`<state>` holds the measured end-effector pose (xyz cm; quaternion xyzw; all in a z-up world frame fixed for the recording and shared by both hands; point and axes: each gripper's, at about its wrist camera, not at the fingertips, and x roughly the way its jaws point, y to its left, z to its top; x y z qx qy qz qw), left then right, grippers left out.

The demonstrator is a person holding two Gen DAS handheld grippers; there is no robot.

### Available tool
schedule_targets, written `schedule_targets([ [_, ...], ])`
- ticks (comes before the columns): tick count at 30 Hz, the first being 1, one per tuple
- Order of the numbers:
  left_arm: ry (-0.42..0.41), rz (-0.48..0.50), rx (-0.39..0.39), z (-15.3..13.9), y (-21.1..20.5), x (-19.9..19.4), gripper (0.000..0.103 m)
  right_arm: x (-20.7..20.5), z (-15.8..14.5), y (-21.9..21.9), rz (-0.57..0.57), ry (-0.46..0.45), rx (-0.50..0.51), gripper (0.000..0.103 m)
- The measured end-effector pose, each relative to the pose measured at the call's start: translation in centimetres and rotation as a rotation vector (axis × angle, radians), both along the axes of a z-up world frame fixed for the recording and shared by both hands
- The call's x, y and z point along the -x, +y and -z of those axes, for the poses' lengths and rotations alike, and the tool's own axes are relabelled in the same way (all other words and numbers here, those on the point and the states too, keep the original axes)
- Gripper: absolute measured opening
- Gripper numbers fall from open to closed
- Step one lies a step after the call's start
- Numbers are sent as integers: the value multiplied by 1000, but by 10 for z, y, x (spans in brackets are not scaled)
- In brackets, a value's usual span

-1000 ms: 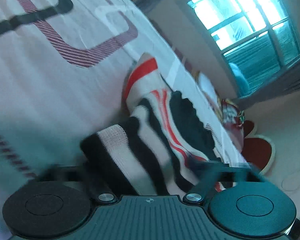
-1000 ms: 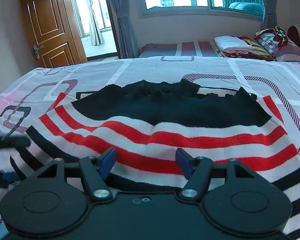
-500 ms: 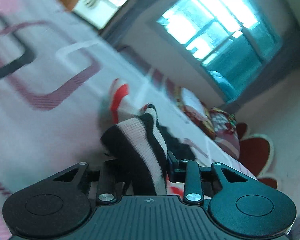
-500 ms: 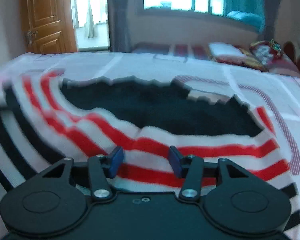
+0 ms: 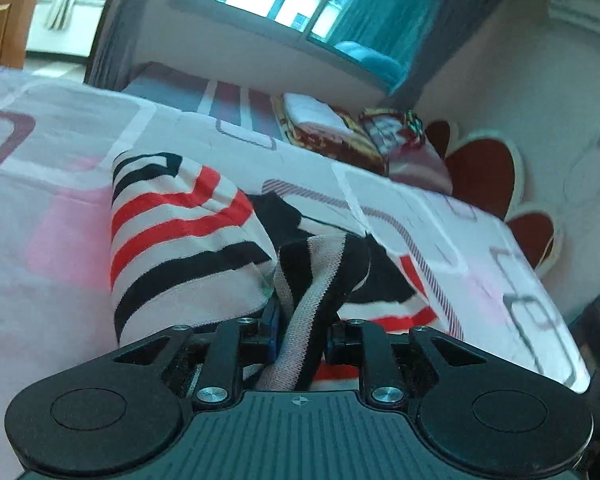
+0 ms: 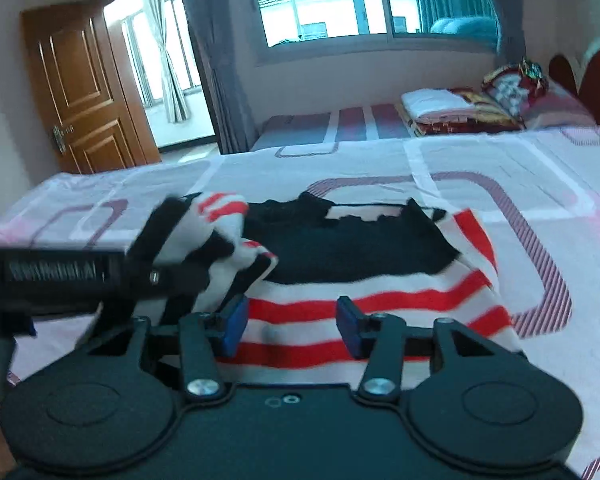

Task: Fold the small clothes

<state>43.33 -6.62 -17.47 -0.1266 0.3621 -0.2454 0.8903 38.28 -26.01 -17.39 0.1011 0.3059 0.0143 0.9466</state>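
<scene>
Two grippers at work: nearest, left gripper (image 5: pixel 302 332) newly closed on a bunched fold of the striped sweater (image 5: pixel 180 236), jaws having just narrowed onto the cloth, edge now lifted and carried inward. Right gripper (image 6: pixel 292 322) about half open above the near hem, pads apart, gripping nothing. Beyond, rest of garment spread on the bed sheet (image 6: pixel 440 160). Likely first fold begun, not yet laid flat.
</scene>
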Motion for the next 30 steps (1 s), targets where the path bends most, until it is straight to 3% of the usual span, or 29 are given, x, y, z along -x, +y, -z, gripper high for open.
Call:
schedule_targets([
  [5, 14, 33, -19, -16, 8, 18, 21, 5, 4, -22, 30, 29, -124, 53],
  [11, -27, 55, -39, -40, 26, 43, 22, 6, -10, -36, 57, 13, -168, 63],
  [15, -29, -64, 1, -46, 57, 40, 22, -3, -20, -45, 81, -12, -259, 68],
  [20, 23, -180, -63, -24, 78, 20, 22, -27, -27, -40, 42, -12, -372, 81],
  [24, 47, -138, -88, -6, 66, 14, 22, -60, -15, -22, -26, 56, -417, 83],
  [27, 11, -114, -124, -3, 55, 16, 22, -88, 4, -7, -58, 159, -436, 85],
  [29, 21, -115, -118, -2, 57, 17, 22, -96, 10, 1, -64, 208, -419, 82],
  [30, 26, -117, -115, -2, 58, 17, 28, -97, 12, 4, -79, 219, -414, 58],
])
